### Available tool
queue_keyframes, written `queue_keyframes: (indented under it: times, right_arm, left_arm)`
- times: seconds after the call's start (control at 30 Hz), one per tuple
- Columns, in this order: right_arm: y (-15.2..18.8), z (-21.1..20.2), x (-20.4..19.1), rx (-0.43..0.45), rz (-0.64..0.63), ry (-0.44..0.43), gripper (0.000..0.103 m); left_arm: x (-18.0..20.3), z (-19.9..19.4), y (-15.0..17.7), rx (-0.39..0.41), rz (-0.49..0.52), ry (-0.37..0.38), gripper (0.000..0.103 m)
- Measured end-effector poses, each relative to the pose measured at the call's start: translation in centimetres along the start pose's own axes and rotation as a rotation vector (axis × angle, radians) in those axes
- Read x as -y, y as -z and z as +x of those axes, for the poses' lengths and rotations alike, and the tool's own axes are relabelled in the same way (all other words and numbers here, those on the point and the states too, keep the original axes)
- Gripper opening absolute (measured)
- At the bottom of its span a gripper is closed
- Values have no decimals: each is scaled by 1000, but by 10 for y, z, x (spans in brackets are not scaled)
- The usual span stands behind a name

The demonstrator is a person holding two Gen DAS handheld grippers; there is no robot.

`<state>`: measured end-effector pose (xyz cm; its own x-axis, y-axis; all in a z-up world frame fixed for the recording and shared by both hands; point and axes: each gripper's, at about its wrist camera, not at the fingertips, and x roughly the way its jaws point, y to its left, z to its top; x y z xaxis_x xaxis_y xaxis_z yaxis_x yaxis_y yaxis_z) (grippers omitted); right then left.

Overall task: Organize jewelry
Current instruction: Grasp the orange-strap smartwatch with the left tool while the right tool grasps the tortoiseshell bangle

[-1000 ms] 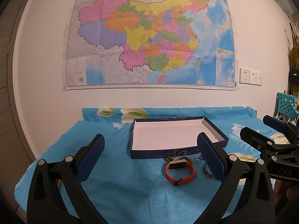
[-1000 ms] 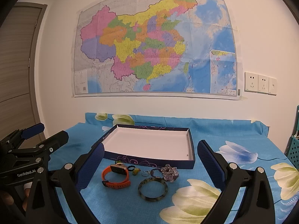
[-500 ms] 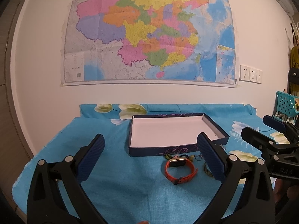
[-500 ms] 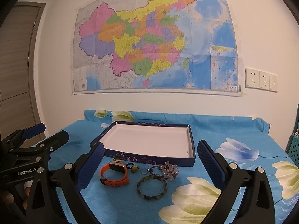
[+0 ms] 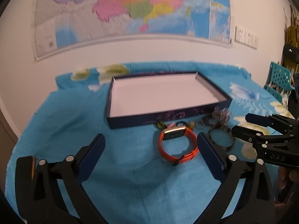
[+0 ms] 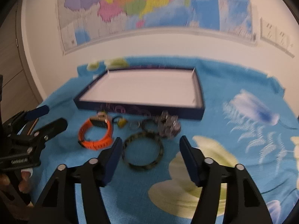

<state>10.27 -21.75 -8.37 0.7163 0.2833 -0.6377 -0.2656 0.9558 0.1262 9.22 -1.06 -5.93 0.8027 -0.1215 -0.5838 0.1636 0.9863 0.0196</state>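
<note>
Jaws spread apart and holding nothing, the right gripper (image 6: 149, 150) is hovering just short of a camouflage bangle (image 6: 143, 151) lying flat on the blue floral table (image 6: 233, 168), the ring sitting dead ahead between the two pads. The left gripper (image 5: 150, 149), jaws wide and equally empty, is facing an orange watch (image 5: 177, 143) slightly right of its centre line. Behind both, the open tray (image 6: 142, 110) is waiting, its white floor bare. The right gripper looks nearer its target.
</note>
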Motion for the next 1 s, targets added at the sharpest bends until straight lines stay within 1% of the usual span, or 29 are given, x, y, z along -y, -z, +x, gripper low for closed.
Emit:
queue_keyframes:
  times: [0.03, 0.07, 0.1, 0.13, 0.23, 0.3, 0.33, 0.37, 0.4, 0.43, 0.47, 0.5, 0.53, 0.57, 0.6, 0.77, 0.87, 1.0]
  right_arm:
    - [1, 6, 2, -21, 6, -7, 49]
    - [2, 10, 3, -45, 11, -19, 38]
    - [2, 18, 7, -82, 29, -46, 34]
    - [2, 21, 8, -99, 39, -55, 31]
    - [2, 27, 13, -129, 61, -62, 31]
    - [0, 31, 14, -142, 65, -67, 29]
    - [0, 31, 14, -144, 62, -63, 24]
    - [-2, 32, 14, -148, 54, -55, 17]
    - [-3, 34, 14, -153, 47, -47, 15]
    - [-4, 35, 15, -156, 45, -44, 10]
    - [-4, 36, 15, -156, 41, -44, 8]
    - [-6, 37, 16, -157, 38, -43, 7]
    - [-6, 36, 16, -157, 35, -47, 6]
    - [-6, 36, 16, -154, 34, -55, 6]
    - [-7, 35, 17, -152, 35, -61, 6]
    - [-15, 25, 19, -114, 22, -80, 6]
    - [-23, 18, 21, -87, 21, -102, 6]
    - [-37, 13, 23, -51, 16, -110, 6]
  left_arm:
    - [-1, 8, -1, -26, 2, 14, 90]
    - [-2, 15, -1, -48, 0, 25, 86]
    - [-3, 21, -2, -66, -3, 37, 83]
    - [-4, 28, -3, -92, -4, 51, 83]
    - [-3, 44, -3, -150, 4, 53, 80]
    - [-1, 52, -3, -179, 8, 67, 74]
    - [-1, 56, -3, -197, 7, 80, 72]
    - [-1, 60, -3, -211, 3, 90, 68]
    - [-1, 62, -3, -223, -1, 97, 63]
    - [-2, 67, -3, -240, -7, 107, 60]
    - [-2, 69, -2, -250, -12, 114, 53]
    - [-3, 71, -2, -257, -17, 118, 49]
    - [-3, 71, -2, -254, -18, 118, 49]
    - [-4, 71, -2, -251, -19, 120, 44]
    - [-4, 71, -2, -250, -20, 121, 33]
    - [-3, 69, -2, -252, -21, 140, 9]
    - [-5, 64, -2, -239, -28, 146, 8]
    - [-12, 58, -4, -234, -52, 162, 8]
